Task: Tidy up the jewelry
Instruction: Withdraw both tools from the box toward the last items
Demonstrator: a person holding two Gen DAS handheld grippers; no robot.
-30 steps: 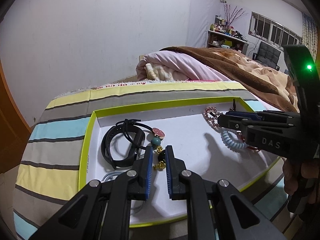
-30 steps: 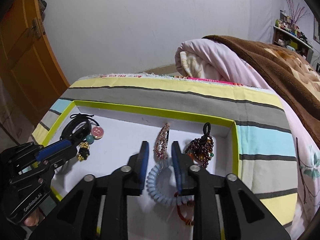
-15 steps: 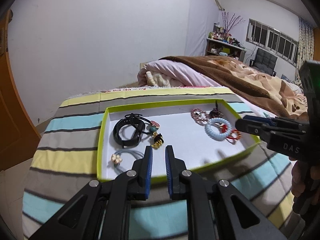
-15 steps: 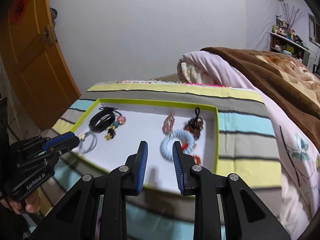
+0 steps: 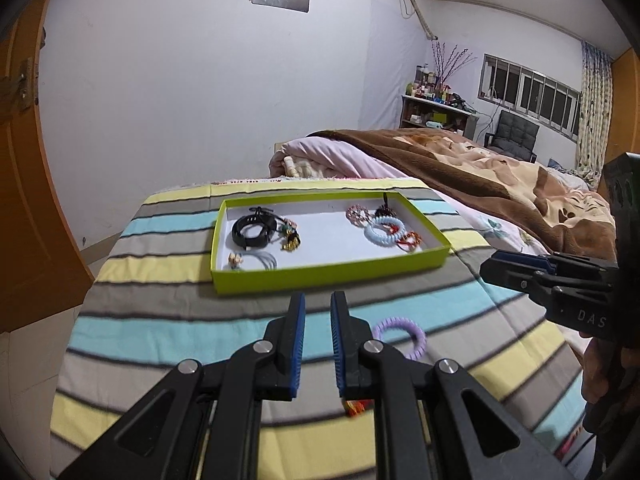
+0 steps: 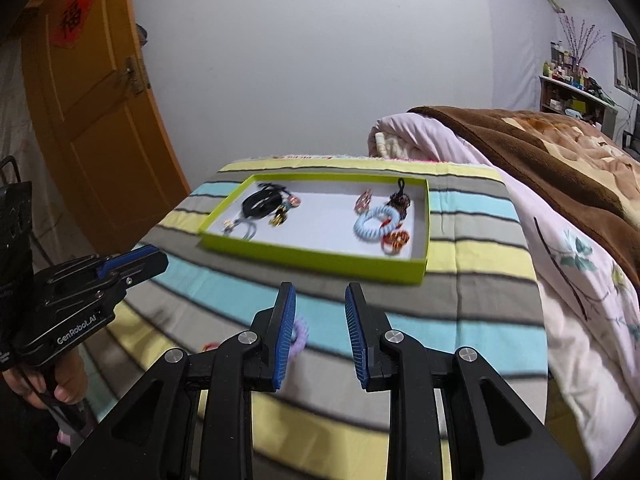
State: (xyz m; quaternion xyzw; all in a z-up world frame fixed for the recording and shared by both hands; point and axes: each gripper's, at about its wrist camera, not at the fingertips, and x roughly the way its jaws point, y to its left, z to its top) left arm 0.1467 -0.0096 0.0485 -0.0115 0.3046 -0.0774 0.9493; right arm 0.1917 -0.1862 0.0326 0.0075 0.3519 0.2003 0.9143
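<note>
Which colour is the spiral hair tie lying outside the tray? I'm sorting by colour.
Light purple; clearest in the left wrist view.

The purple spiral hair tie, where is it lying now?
The purple spiral hair tie lies on the striped cloth, outside the green tray and nearer the camera. In the left wrist view it sits just right of the left claw.

Both grippers (image 5: 318,312) (image 6: 320,304) farther from tray (image 5: 328,270)

striped bed cover (image 5: 168,320) — green tray (image 5: 328,270), purple coil hair tie (image 5: 400,334) on it
</note>
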